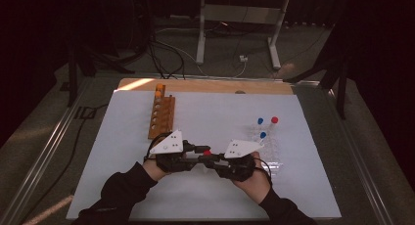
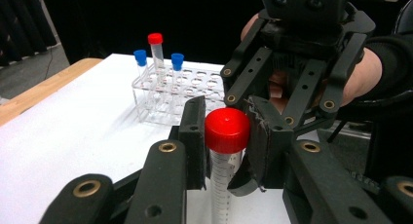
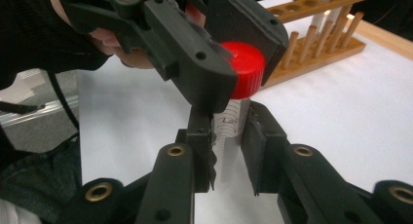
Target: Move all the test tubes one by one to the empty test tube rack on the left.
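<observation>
- Red-capped tube (image 2: 226,151): held upright above the near middle of the white table (image 1: 107,151), between the two grippers; its clear graduated body hangs below the cap.
- Left gripper (image 1: 192,155): its jaws are closed on the red cap, one pad on each side, as its own view shows.
- Right gripper (image 1: 211,159): its jaws clamp the tube's clear body just under the cap; in the right gripper view the printed wall of the tube sits between the two pads.
- The two grippers face each other nose to nose, almost touching, so each blocks the other's view of the table beyond.
- Clear plastic rack (image 2: 187,95): stands on the table to the right of the grippers, near the right hand; it carries two blue-capped tubes (image 2: 140,63) and one smaller red-capped tube (image 2: 156,51), all upright.
- Wooden rack (image 1: 161,117): lies well apart, at the far left of the table, with an orange-capped tube (image 1: 159,90) at its far end.
</observation>
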Demonstrator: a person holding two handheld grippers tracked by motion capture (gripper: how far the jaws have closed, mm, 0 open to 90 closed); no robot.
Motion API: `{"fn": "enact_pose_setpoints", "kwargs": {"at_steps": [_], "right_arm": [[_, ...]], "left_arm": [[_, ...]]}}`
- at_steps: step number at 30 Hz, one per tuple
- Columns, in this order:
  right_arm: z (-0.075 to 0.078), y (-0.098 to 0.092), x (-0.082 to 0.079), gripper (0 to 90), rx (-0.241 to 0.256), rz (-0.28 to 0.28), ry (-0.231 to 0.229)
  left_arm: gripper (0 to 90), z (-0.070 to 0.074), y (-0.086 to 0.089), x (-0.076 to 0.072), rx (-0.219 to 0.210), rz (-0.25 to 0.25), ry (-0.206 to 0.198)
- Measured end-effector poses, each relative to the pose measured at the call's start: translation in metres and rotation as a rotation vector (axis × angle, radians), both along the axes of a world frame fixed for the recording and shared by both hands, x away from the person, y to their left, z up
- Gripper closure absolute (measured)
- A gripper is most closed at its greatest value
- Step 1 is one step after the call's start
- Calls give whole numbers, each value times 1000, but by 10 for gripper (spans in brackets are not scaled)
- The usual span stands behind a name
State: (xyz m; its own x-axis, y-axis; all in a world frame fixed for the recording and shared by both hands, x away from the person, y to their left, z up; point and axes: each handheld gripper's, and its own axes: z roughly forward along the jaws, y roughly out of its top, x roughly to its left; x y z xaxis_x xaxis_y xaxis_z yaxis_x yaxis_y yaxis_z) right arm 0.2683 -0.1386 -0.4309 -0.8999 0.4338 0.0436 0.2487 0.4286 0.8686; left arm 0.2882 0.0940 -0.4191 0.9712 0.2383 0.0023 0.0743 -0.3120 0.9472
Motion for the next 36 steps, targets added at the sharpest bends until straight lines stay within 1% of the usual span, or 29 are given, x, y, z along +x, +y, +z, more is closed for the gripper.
{"fn": "enact_pose_setpoints", "kwargs": {"at_steps": [1,2,4,5,7,9,10,12,13,14,15,17,18,20,22,23,25,29,33,34,36], "right_arm": [[1,-1,0,722,8,-6,-4],[2,-2,-1,665,21,-10,-2],[4,-4,-1,609,24,-15,-6],[4,-5,-1,561,33,-21,-12],[6,-8,-2,511,48,-33,-6],[7,-11,-3,398,75,-61,-7],[8,-12,-3,363,85,-68,-4],[9,-12,-6,258,101,-92,-23],[10,-13,-6,230,108,-95,-32],[11,-13,-7,188,111,-103,-40],[12,-14,-7,161,110,-110,-30],[14,-15,-7,139,125,-121,-29],[15,-16,-7,105,130,-127,-29],[15,-17,-7,10,129,-118,-31],[16,-18,-8,0,123,-106,-39],[16,-19,-9,0,120,-108,-45],[16,-20,-9,0,131,-107,-40],[17,-22,-9,0,141,-125,-52],[17,-23,-9,0,137,-120,-64],[17,-23,-9,0,133,-121,-68],[16,-23,-9,0,135,-116,-70]], "left_arm": [[716,2,1,1,-2,8,-4],[715,4,4,2,-3,16,-7],[716,8,10,6,-11,32,-2],[716,10,13,8,-13,42,0],[716,14,19,11,-9,69,-8],[716,19,26,16,-18,88,-6],[716,21,30,18,-16,104,-11],[716,26,36,21,-18,128,-18],[716,28,39,24,-22,139,-15],[716,30,42,26,-23,153,-17],[716,32,46,28,-24,166,-20],[716,35,52,33,-32,187,-21],[716,37,55,35,-28,199,-23],[716,40,60,39,-23,221,-30],[716,43,65,43,-18,244,-32],[716,44,68,45,-15,259,-37],[716,46,73,50,-16,281,-34],[716,49,83,60,-10,336,-36],[716,52,93,71,-10,382,-36],[716,52,96,73,-15,395,-34],[716,53,100,78,-6,418,-38]]}}
